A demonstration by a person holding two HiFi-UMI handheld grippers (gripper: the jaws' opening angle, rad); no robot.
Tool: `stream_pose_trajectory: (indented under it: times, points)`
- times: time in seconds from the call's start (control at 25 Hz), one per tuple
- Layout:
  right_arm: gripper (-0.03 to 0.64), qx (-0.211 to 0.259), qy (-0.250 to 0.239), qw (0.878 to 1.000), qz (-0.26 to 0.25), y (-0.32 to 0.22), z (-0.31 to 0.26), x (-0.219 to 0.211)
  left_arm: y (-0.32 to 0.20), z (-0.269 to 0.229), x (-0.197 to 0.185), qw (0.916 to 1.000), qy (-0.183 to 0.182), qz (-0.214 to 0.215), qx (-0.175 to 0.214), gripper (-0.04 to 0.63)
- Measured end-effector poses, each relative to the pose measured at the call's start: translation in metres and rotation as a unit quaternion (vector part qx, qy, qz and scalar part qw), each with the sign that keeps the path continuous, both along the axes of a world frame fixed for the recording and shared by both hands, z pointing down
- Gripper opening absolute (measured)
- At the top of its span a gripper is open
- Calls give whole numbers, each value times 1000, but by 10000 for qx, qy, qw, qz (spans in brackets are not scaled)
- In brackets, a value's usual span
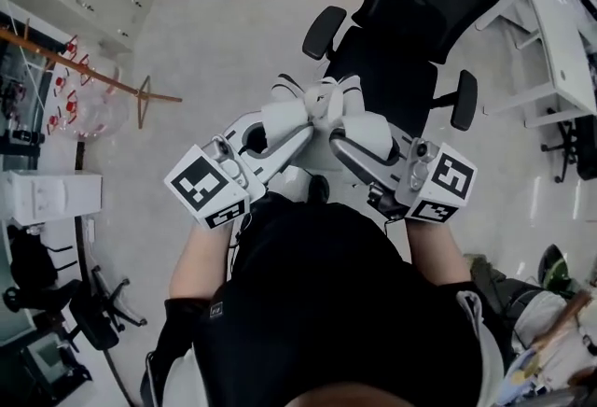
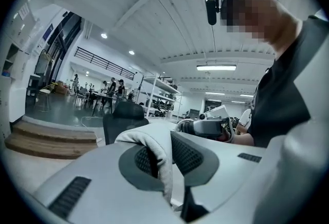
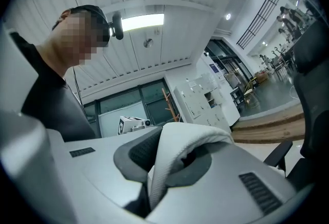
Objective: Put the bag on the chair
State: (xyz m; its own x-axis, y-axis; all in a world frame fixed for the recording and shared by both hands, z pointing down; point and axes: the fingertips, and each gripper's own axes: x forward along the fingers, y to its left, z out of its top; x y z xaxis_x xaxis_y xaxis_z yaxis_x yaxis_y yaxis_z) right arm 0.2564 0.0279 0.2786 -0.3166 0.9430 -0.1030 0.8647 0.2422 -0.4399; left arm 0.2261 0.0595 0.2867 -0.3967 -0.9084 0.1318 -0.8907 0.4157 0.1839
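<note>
With fingers clamped on the bag's white handles (image 1: 312, 104), the left gripper (image 1: 297, 127) and right gripper (image 1: 347, 136) sit just below the chair (image 1: 396, 69) at upper centre.

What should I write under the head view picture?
Two white bag handles, pinched by left gripper and right gripper, near the black chair.
</note>
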Motion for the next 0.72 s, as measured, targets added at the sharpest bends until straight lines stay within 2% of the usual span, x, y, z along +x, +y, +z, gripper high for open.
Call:
stream_pose_trajectory:
  times: [0.24, 0.4, 0.56, 0.64, 0.72]
  points:
    - [41, -46, 127, 9973, 725, -9, 1, -49, -7, 1, -53, 9983, -4, 565, 113, 49]
    - [41, 74, 219, 9888, 1477, -6, 3, -92, -11, 7, -101, 9911, 131, 1310, 215, 49]
    - [41, 175, 322, 9722, 2311, 1, 9, -136, -11, 18, -145, 9753, 327, 2164, 309, 49]
    - [41, 212, 376, 9603, 2755, -1, 14, -154, -13, 24, -159, 9635, 350, 2635, 329, 49]
    - [41, 212, 448, 9434, 3281, -1, 18, -169, -13, 29, -170, 9481, 409, 3135, 340, 49]
